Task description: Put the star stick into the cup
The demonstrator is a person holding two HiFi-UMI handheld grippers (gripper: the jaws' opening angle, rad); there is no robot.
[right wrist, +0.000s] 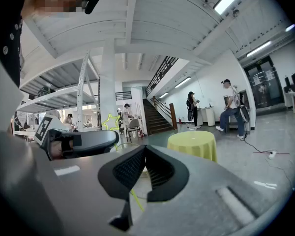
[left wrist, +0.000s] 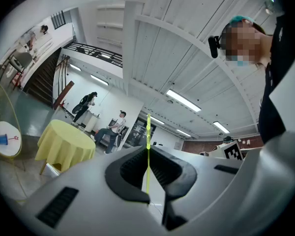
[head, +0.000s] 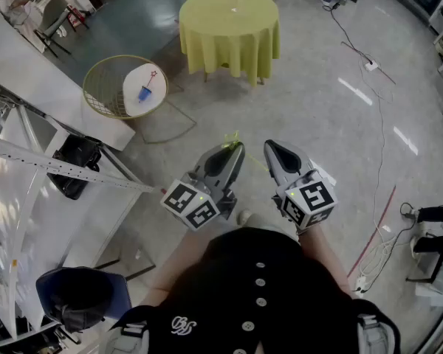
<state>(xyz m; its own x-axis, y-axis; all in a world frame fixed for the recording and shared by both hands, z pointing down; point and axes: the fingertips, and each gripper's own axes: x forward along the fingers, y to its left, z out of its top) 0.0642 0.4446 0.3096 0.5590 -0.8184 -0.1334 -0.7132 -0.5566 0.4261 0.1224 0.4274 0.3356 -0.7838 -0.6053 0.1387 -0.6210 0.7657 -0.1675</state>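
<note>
The left gripper [left wrist: 148,150] is clamped on the star stick [left wrist: 148,132], its jaws pressed together on the thin yellow-green shaft. Seen from that gripper's own view, the stick stands upright across the pads, with its star end poking out past the tips. The right gripper's view shows the star outline just above the left gripper's nose. The right gripper [right wrist: 145,149] has its jaws together at the tips. A sliver of yellow shows in the gap beneath them, probably the tail of the stick passing beyond rather than anything gripped, though that view does not settle it. The blue cup [head: 145,93] is well apart from both grippers, sitting on a small round white table [head: 135,74] ahead and off to the person's left, beside the yellow-clothed table [head: 229,21]. The coming move turns on that offset: the cup lies on the left gripper's side, so the hand already holding the stick is also the nearer one. It will have to be carried across the open floor and the stick stood tail-down over the cup's mouth — a small target for a long, thin shaft.
</note>
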